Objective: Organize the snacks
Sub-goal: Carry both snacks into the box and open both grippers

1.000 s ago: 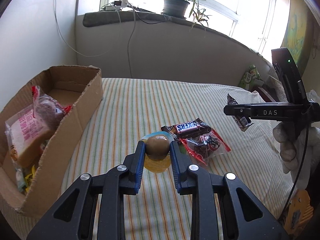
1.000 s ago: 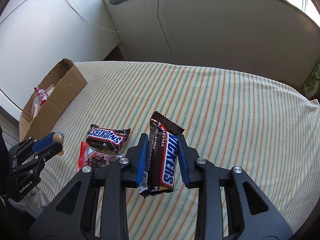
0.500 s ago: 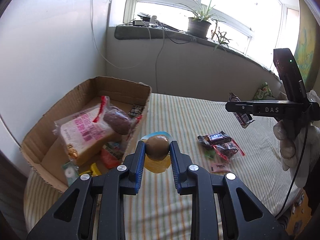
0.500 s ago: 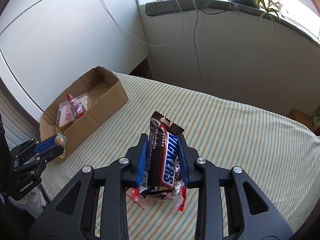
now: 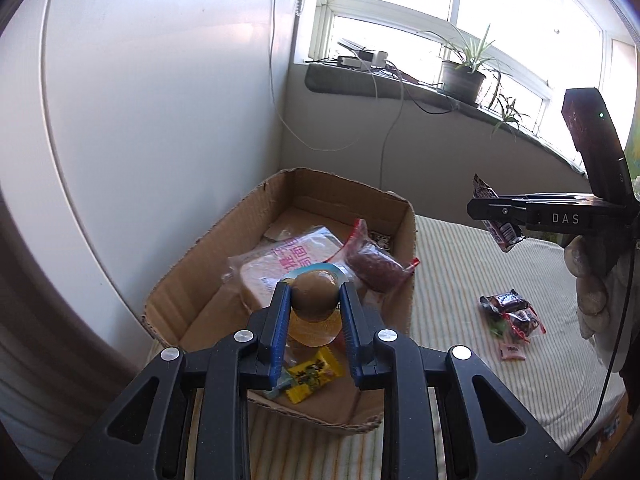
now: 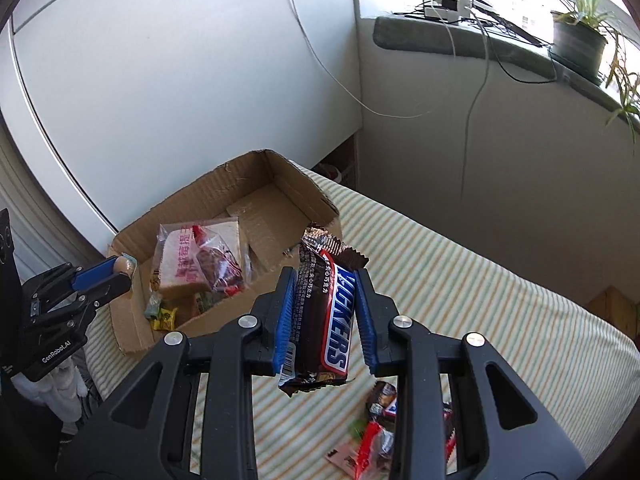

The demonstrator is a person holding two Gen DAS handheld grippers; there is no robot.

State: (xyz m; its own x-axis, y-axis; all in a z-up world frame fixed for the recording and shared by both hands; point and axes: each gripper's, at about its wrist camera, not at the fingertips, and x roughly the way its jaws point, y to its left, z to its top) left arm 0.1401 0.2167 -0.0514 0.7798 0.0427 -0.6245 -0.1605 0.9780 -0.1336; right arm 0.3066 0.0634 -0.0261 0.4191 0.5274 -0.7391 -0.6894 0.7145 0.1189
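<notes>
Your left gripper (image 5: 315,300) is clamped on a round brown snack in a clear wrapper (image 5: 313,295), its blue pads (image 5: 279,332) pressing both sides, and it hangs over the near end of the cardboard box (image 5: 404,240). Your right gripper (image 6: 325,312) is closed on a Snickers bar (image 6: 326,320), held upright with its crimped top sticking out above the pads; in the right wrist view it sits over the striped cloth (image 6: 480,300), just beside the box's long wall.

Directly below the left gripper, on the box floor, lie small yellow candy packets (image 5: 314,374). Farther in, a wrapped slice of bread with pink lettering (image 5: 276,264) lies flat, and a clear bag with a dark brown cake and red edges (image 5: 374,264) rests against it, near the wall on the cloth side. The far end of the box is bare cardboard.

On the cloth to the right of the box, well apart from it, a small heap of loose snacks (image 5: 510,312) lies together, with a pink packet (image 5: 511,354) just beside it. Your gloved right hand (image 5: 592,292) shows at the edge of the left view.

Beyond, a potted plant (image 5: 464,76) stands on the window sill.
</notes>
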